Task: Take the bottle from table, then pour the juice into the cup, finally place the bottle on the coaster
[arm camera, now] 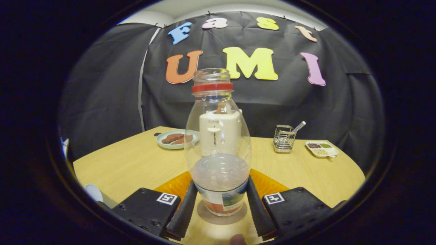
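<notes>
Between the jaws, bottle (218,149) stands on coaster (222,217).

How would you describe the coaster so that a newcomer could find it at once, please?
On the wooden table, look between the claw fingers, where the clear bottle stands. The coaster is the flat brownish disc beneath it, lying in front of the orange mat.

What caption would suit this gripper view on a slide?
Gripper fingers close on either side of an uncapped clear bottle standing on a round coaster on the wooden table.
</notes>
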A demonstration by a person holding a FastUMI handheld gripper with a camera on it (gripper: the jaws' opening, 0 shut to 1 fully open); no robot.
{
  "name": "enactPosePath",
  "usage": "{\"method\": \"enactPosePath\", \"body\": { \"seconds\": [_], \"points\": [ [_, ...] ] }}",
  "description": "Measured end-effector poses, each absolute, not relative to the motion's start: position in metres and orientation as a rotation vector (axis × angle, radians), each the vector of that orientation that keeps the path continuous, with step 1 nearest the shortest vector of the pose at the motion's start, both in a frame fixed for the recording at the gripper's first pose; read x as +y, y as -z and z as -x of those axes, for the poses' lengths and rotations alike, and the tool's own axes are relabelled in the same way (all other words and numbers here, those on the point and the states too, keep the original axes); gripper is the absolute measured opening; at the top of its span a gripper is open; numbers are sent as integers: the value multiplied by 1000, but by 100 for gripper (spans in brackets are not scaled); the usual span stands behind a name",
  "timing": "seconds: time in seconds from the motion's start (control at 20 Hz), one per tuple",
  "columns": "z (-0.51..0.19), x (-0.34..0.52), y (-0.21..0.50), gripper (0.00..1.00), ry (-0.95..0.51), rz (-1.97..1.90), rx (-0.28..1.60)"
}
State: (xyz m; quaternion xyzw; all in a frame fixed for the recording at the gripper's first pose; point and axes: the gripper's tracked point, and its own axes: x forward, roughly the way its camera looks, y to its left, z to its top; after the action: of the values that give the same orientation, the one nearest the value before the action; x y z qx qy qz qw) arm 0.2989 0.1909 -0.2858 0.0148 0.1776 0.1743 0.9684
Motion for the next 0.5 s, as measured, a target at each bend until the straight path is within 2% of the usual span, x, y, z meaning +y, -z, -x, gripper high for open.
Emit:
{"method": "enactPosePath", "body": {
  "seconds": [0.5],
  "points": [
    [-298, 189, 296, 83, -347, -33, 360]
  ]
}}
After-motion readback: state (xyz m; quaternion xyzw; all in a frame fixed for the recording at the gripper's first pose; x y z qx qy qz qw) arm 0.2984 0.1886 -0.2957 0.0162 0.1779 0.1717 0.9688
